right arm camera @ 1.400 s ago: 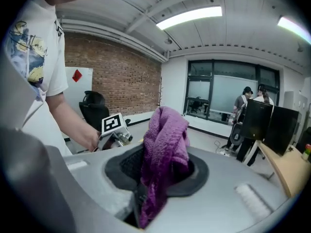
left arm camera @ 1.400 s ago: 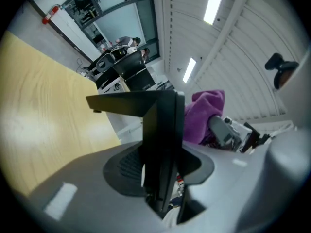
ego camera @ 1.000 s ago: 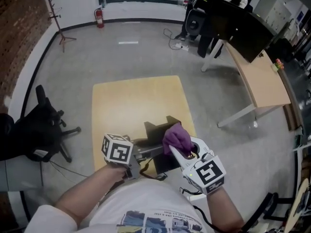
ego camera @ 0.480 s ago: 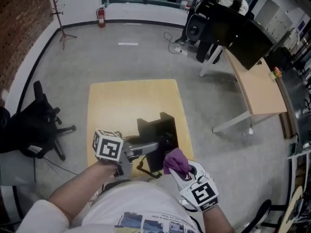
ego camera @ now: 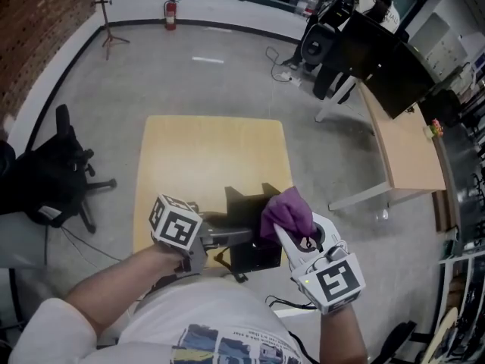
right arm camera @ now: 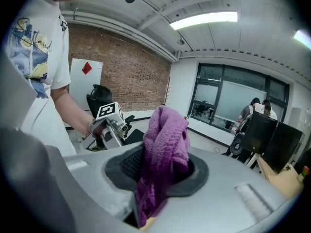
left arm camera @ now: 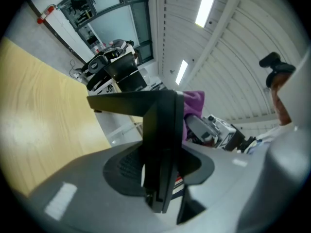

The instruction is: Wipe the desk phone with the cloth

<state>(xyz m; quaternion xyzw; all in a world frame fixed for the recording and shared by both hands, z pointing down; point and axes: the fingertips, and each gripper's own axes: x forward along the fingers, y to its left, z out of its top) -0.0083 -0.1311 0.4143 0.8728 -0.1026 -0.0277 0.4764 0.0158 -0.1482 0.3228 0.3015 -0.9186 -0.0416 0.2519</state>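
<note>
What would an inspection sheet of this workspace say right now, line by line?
Surface: light wooden table, bare wood showing.
Job's things: black desk phone at the table's near edge; purple cloth at its right side, contact unclear.
Clutter: nothing seen.
Grippers: left gripper shut on the desk phone; right gripper shut on the cloth.
Cables: dark cord hanging under the phone; floor cables farther off.
Surroundings: office chair at left, fire extinguisher, second desk at right.
</note>
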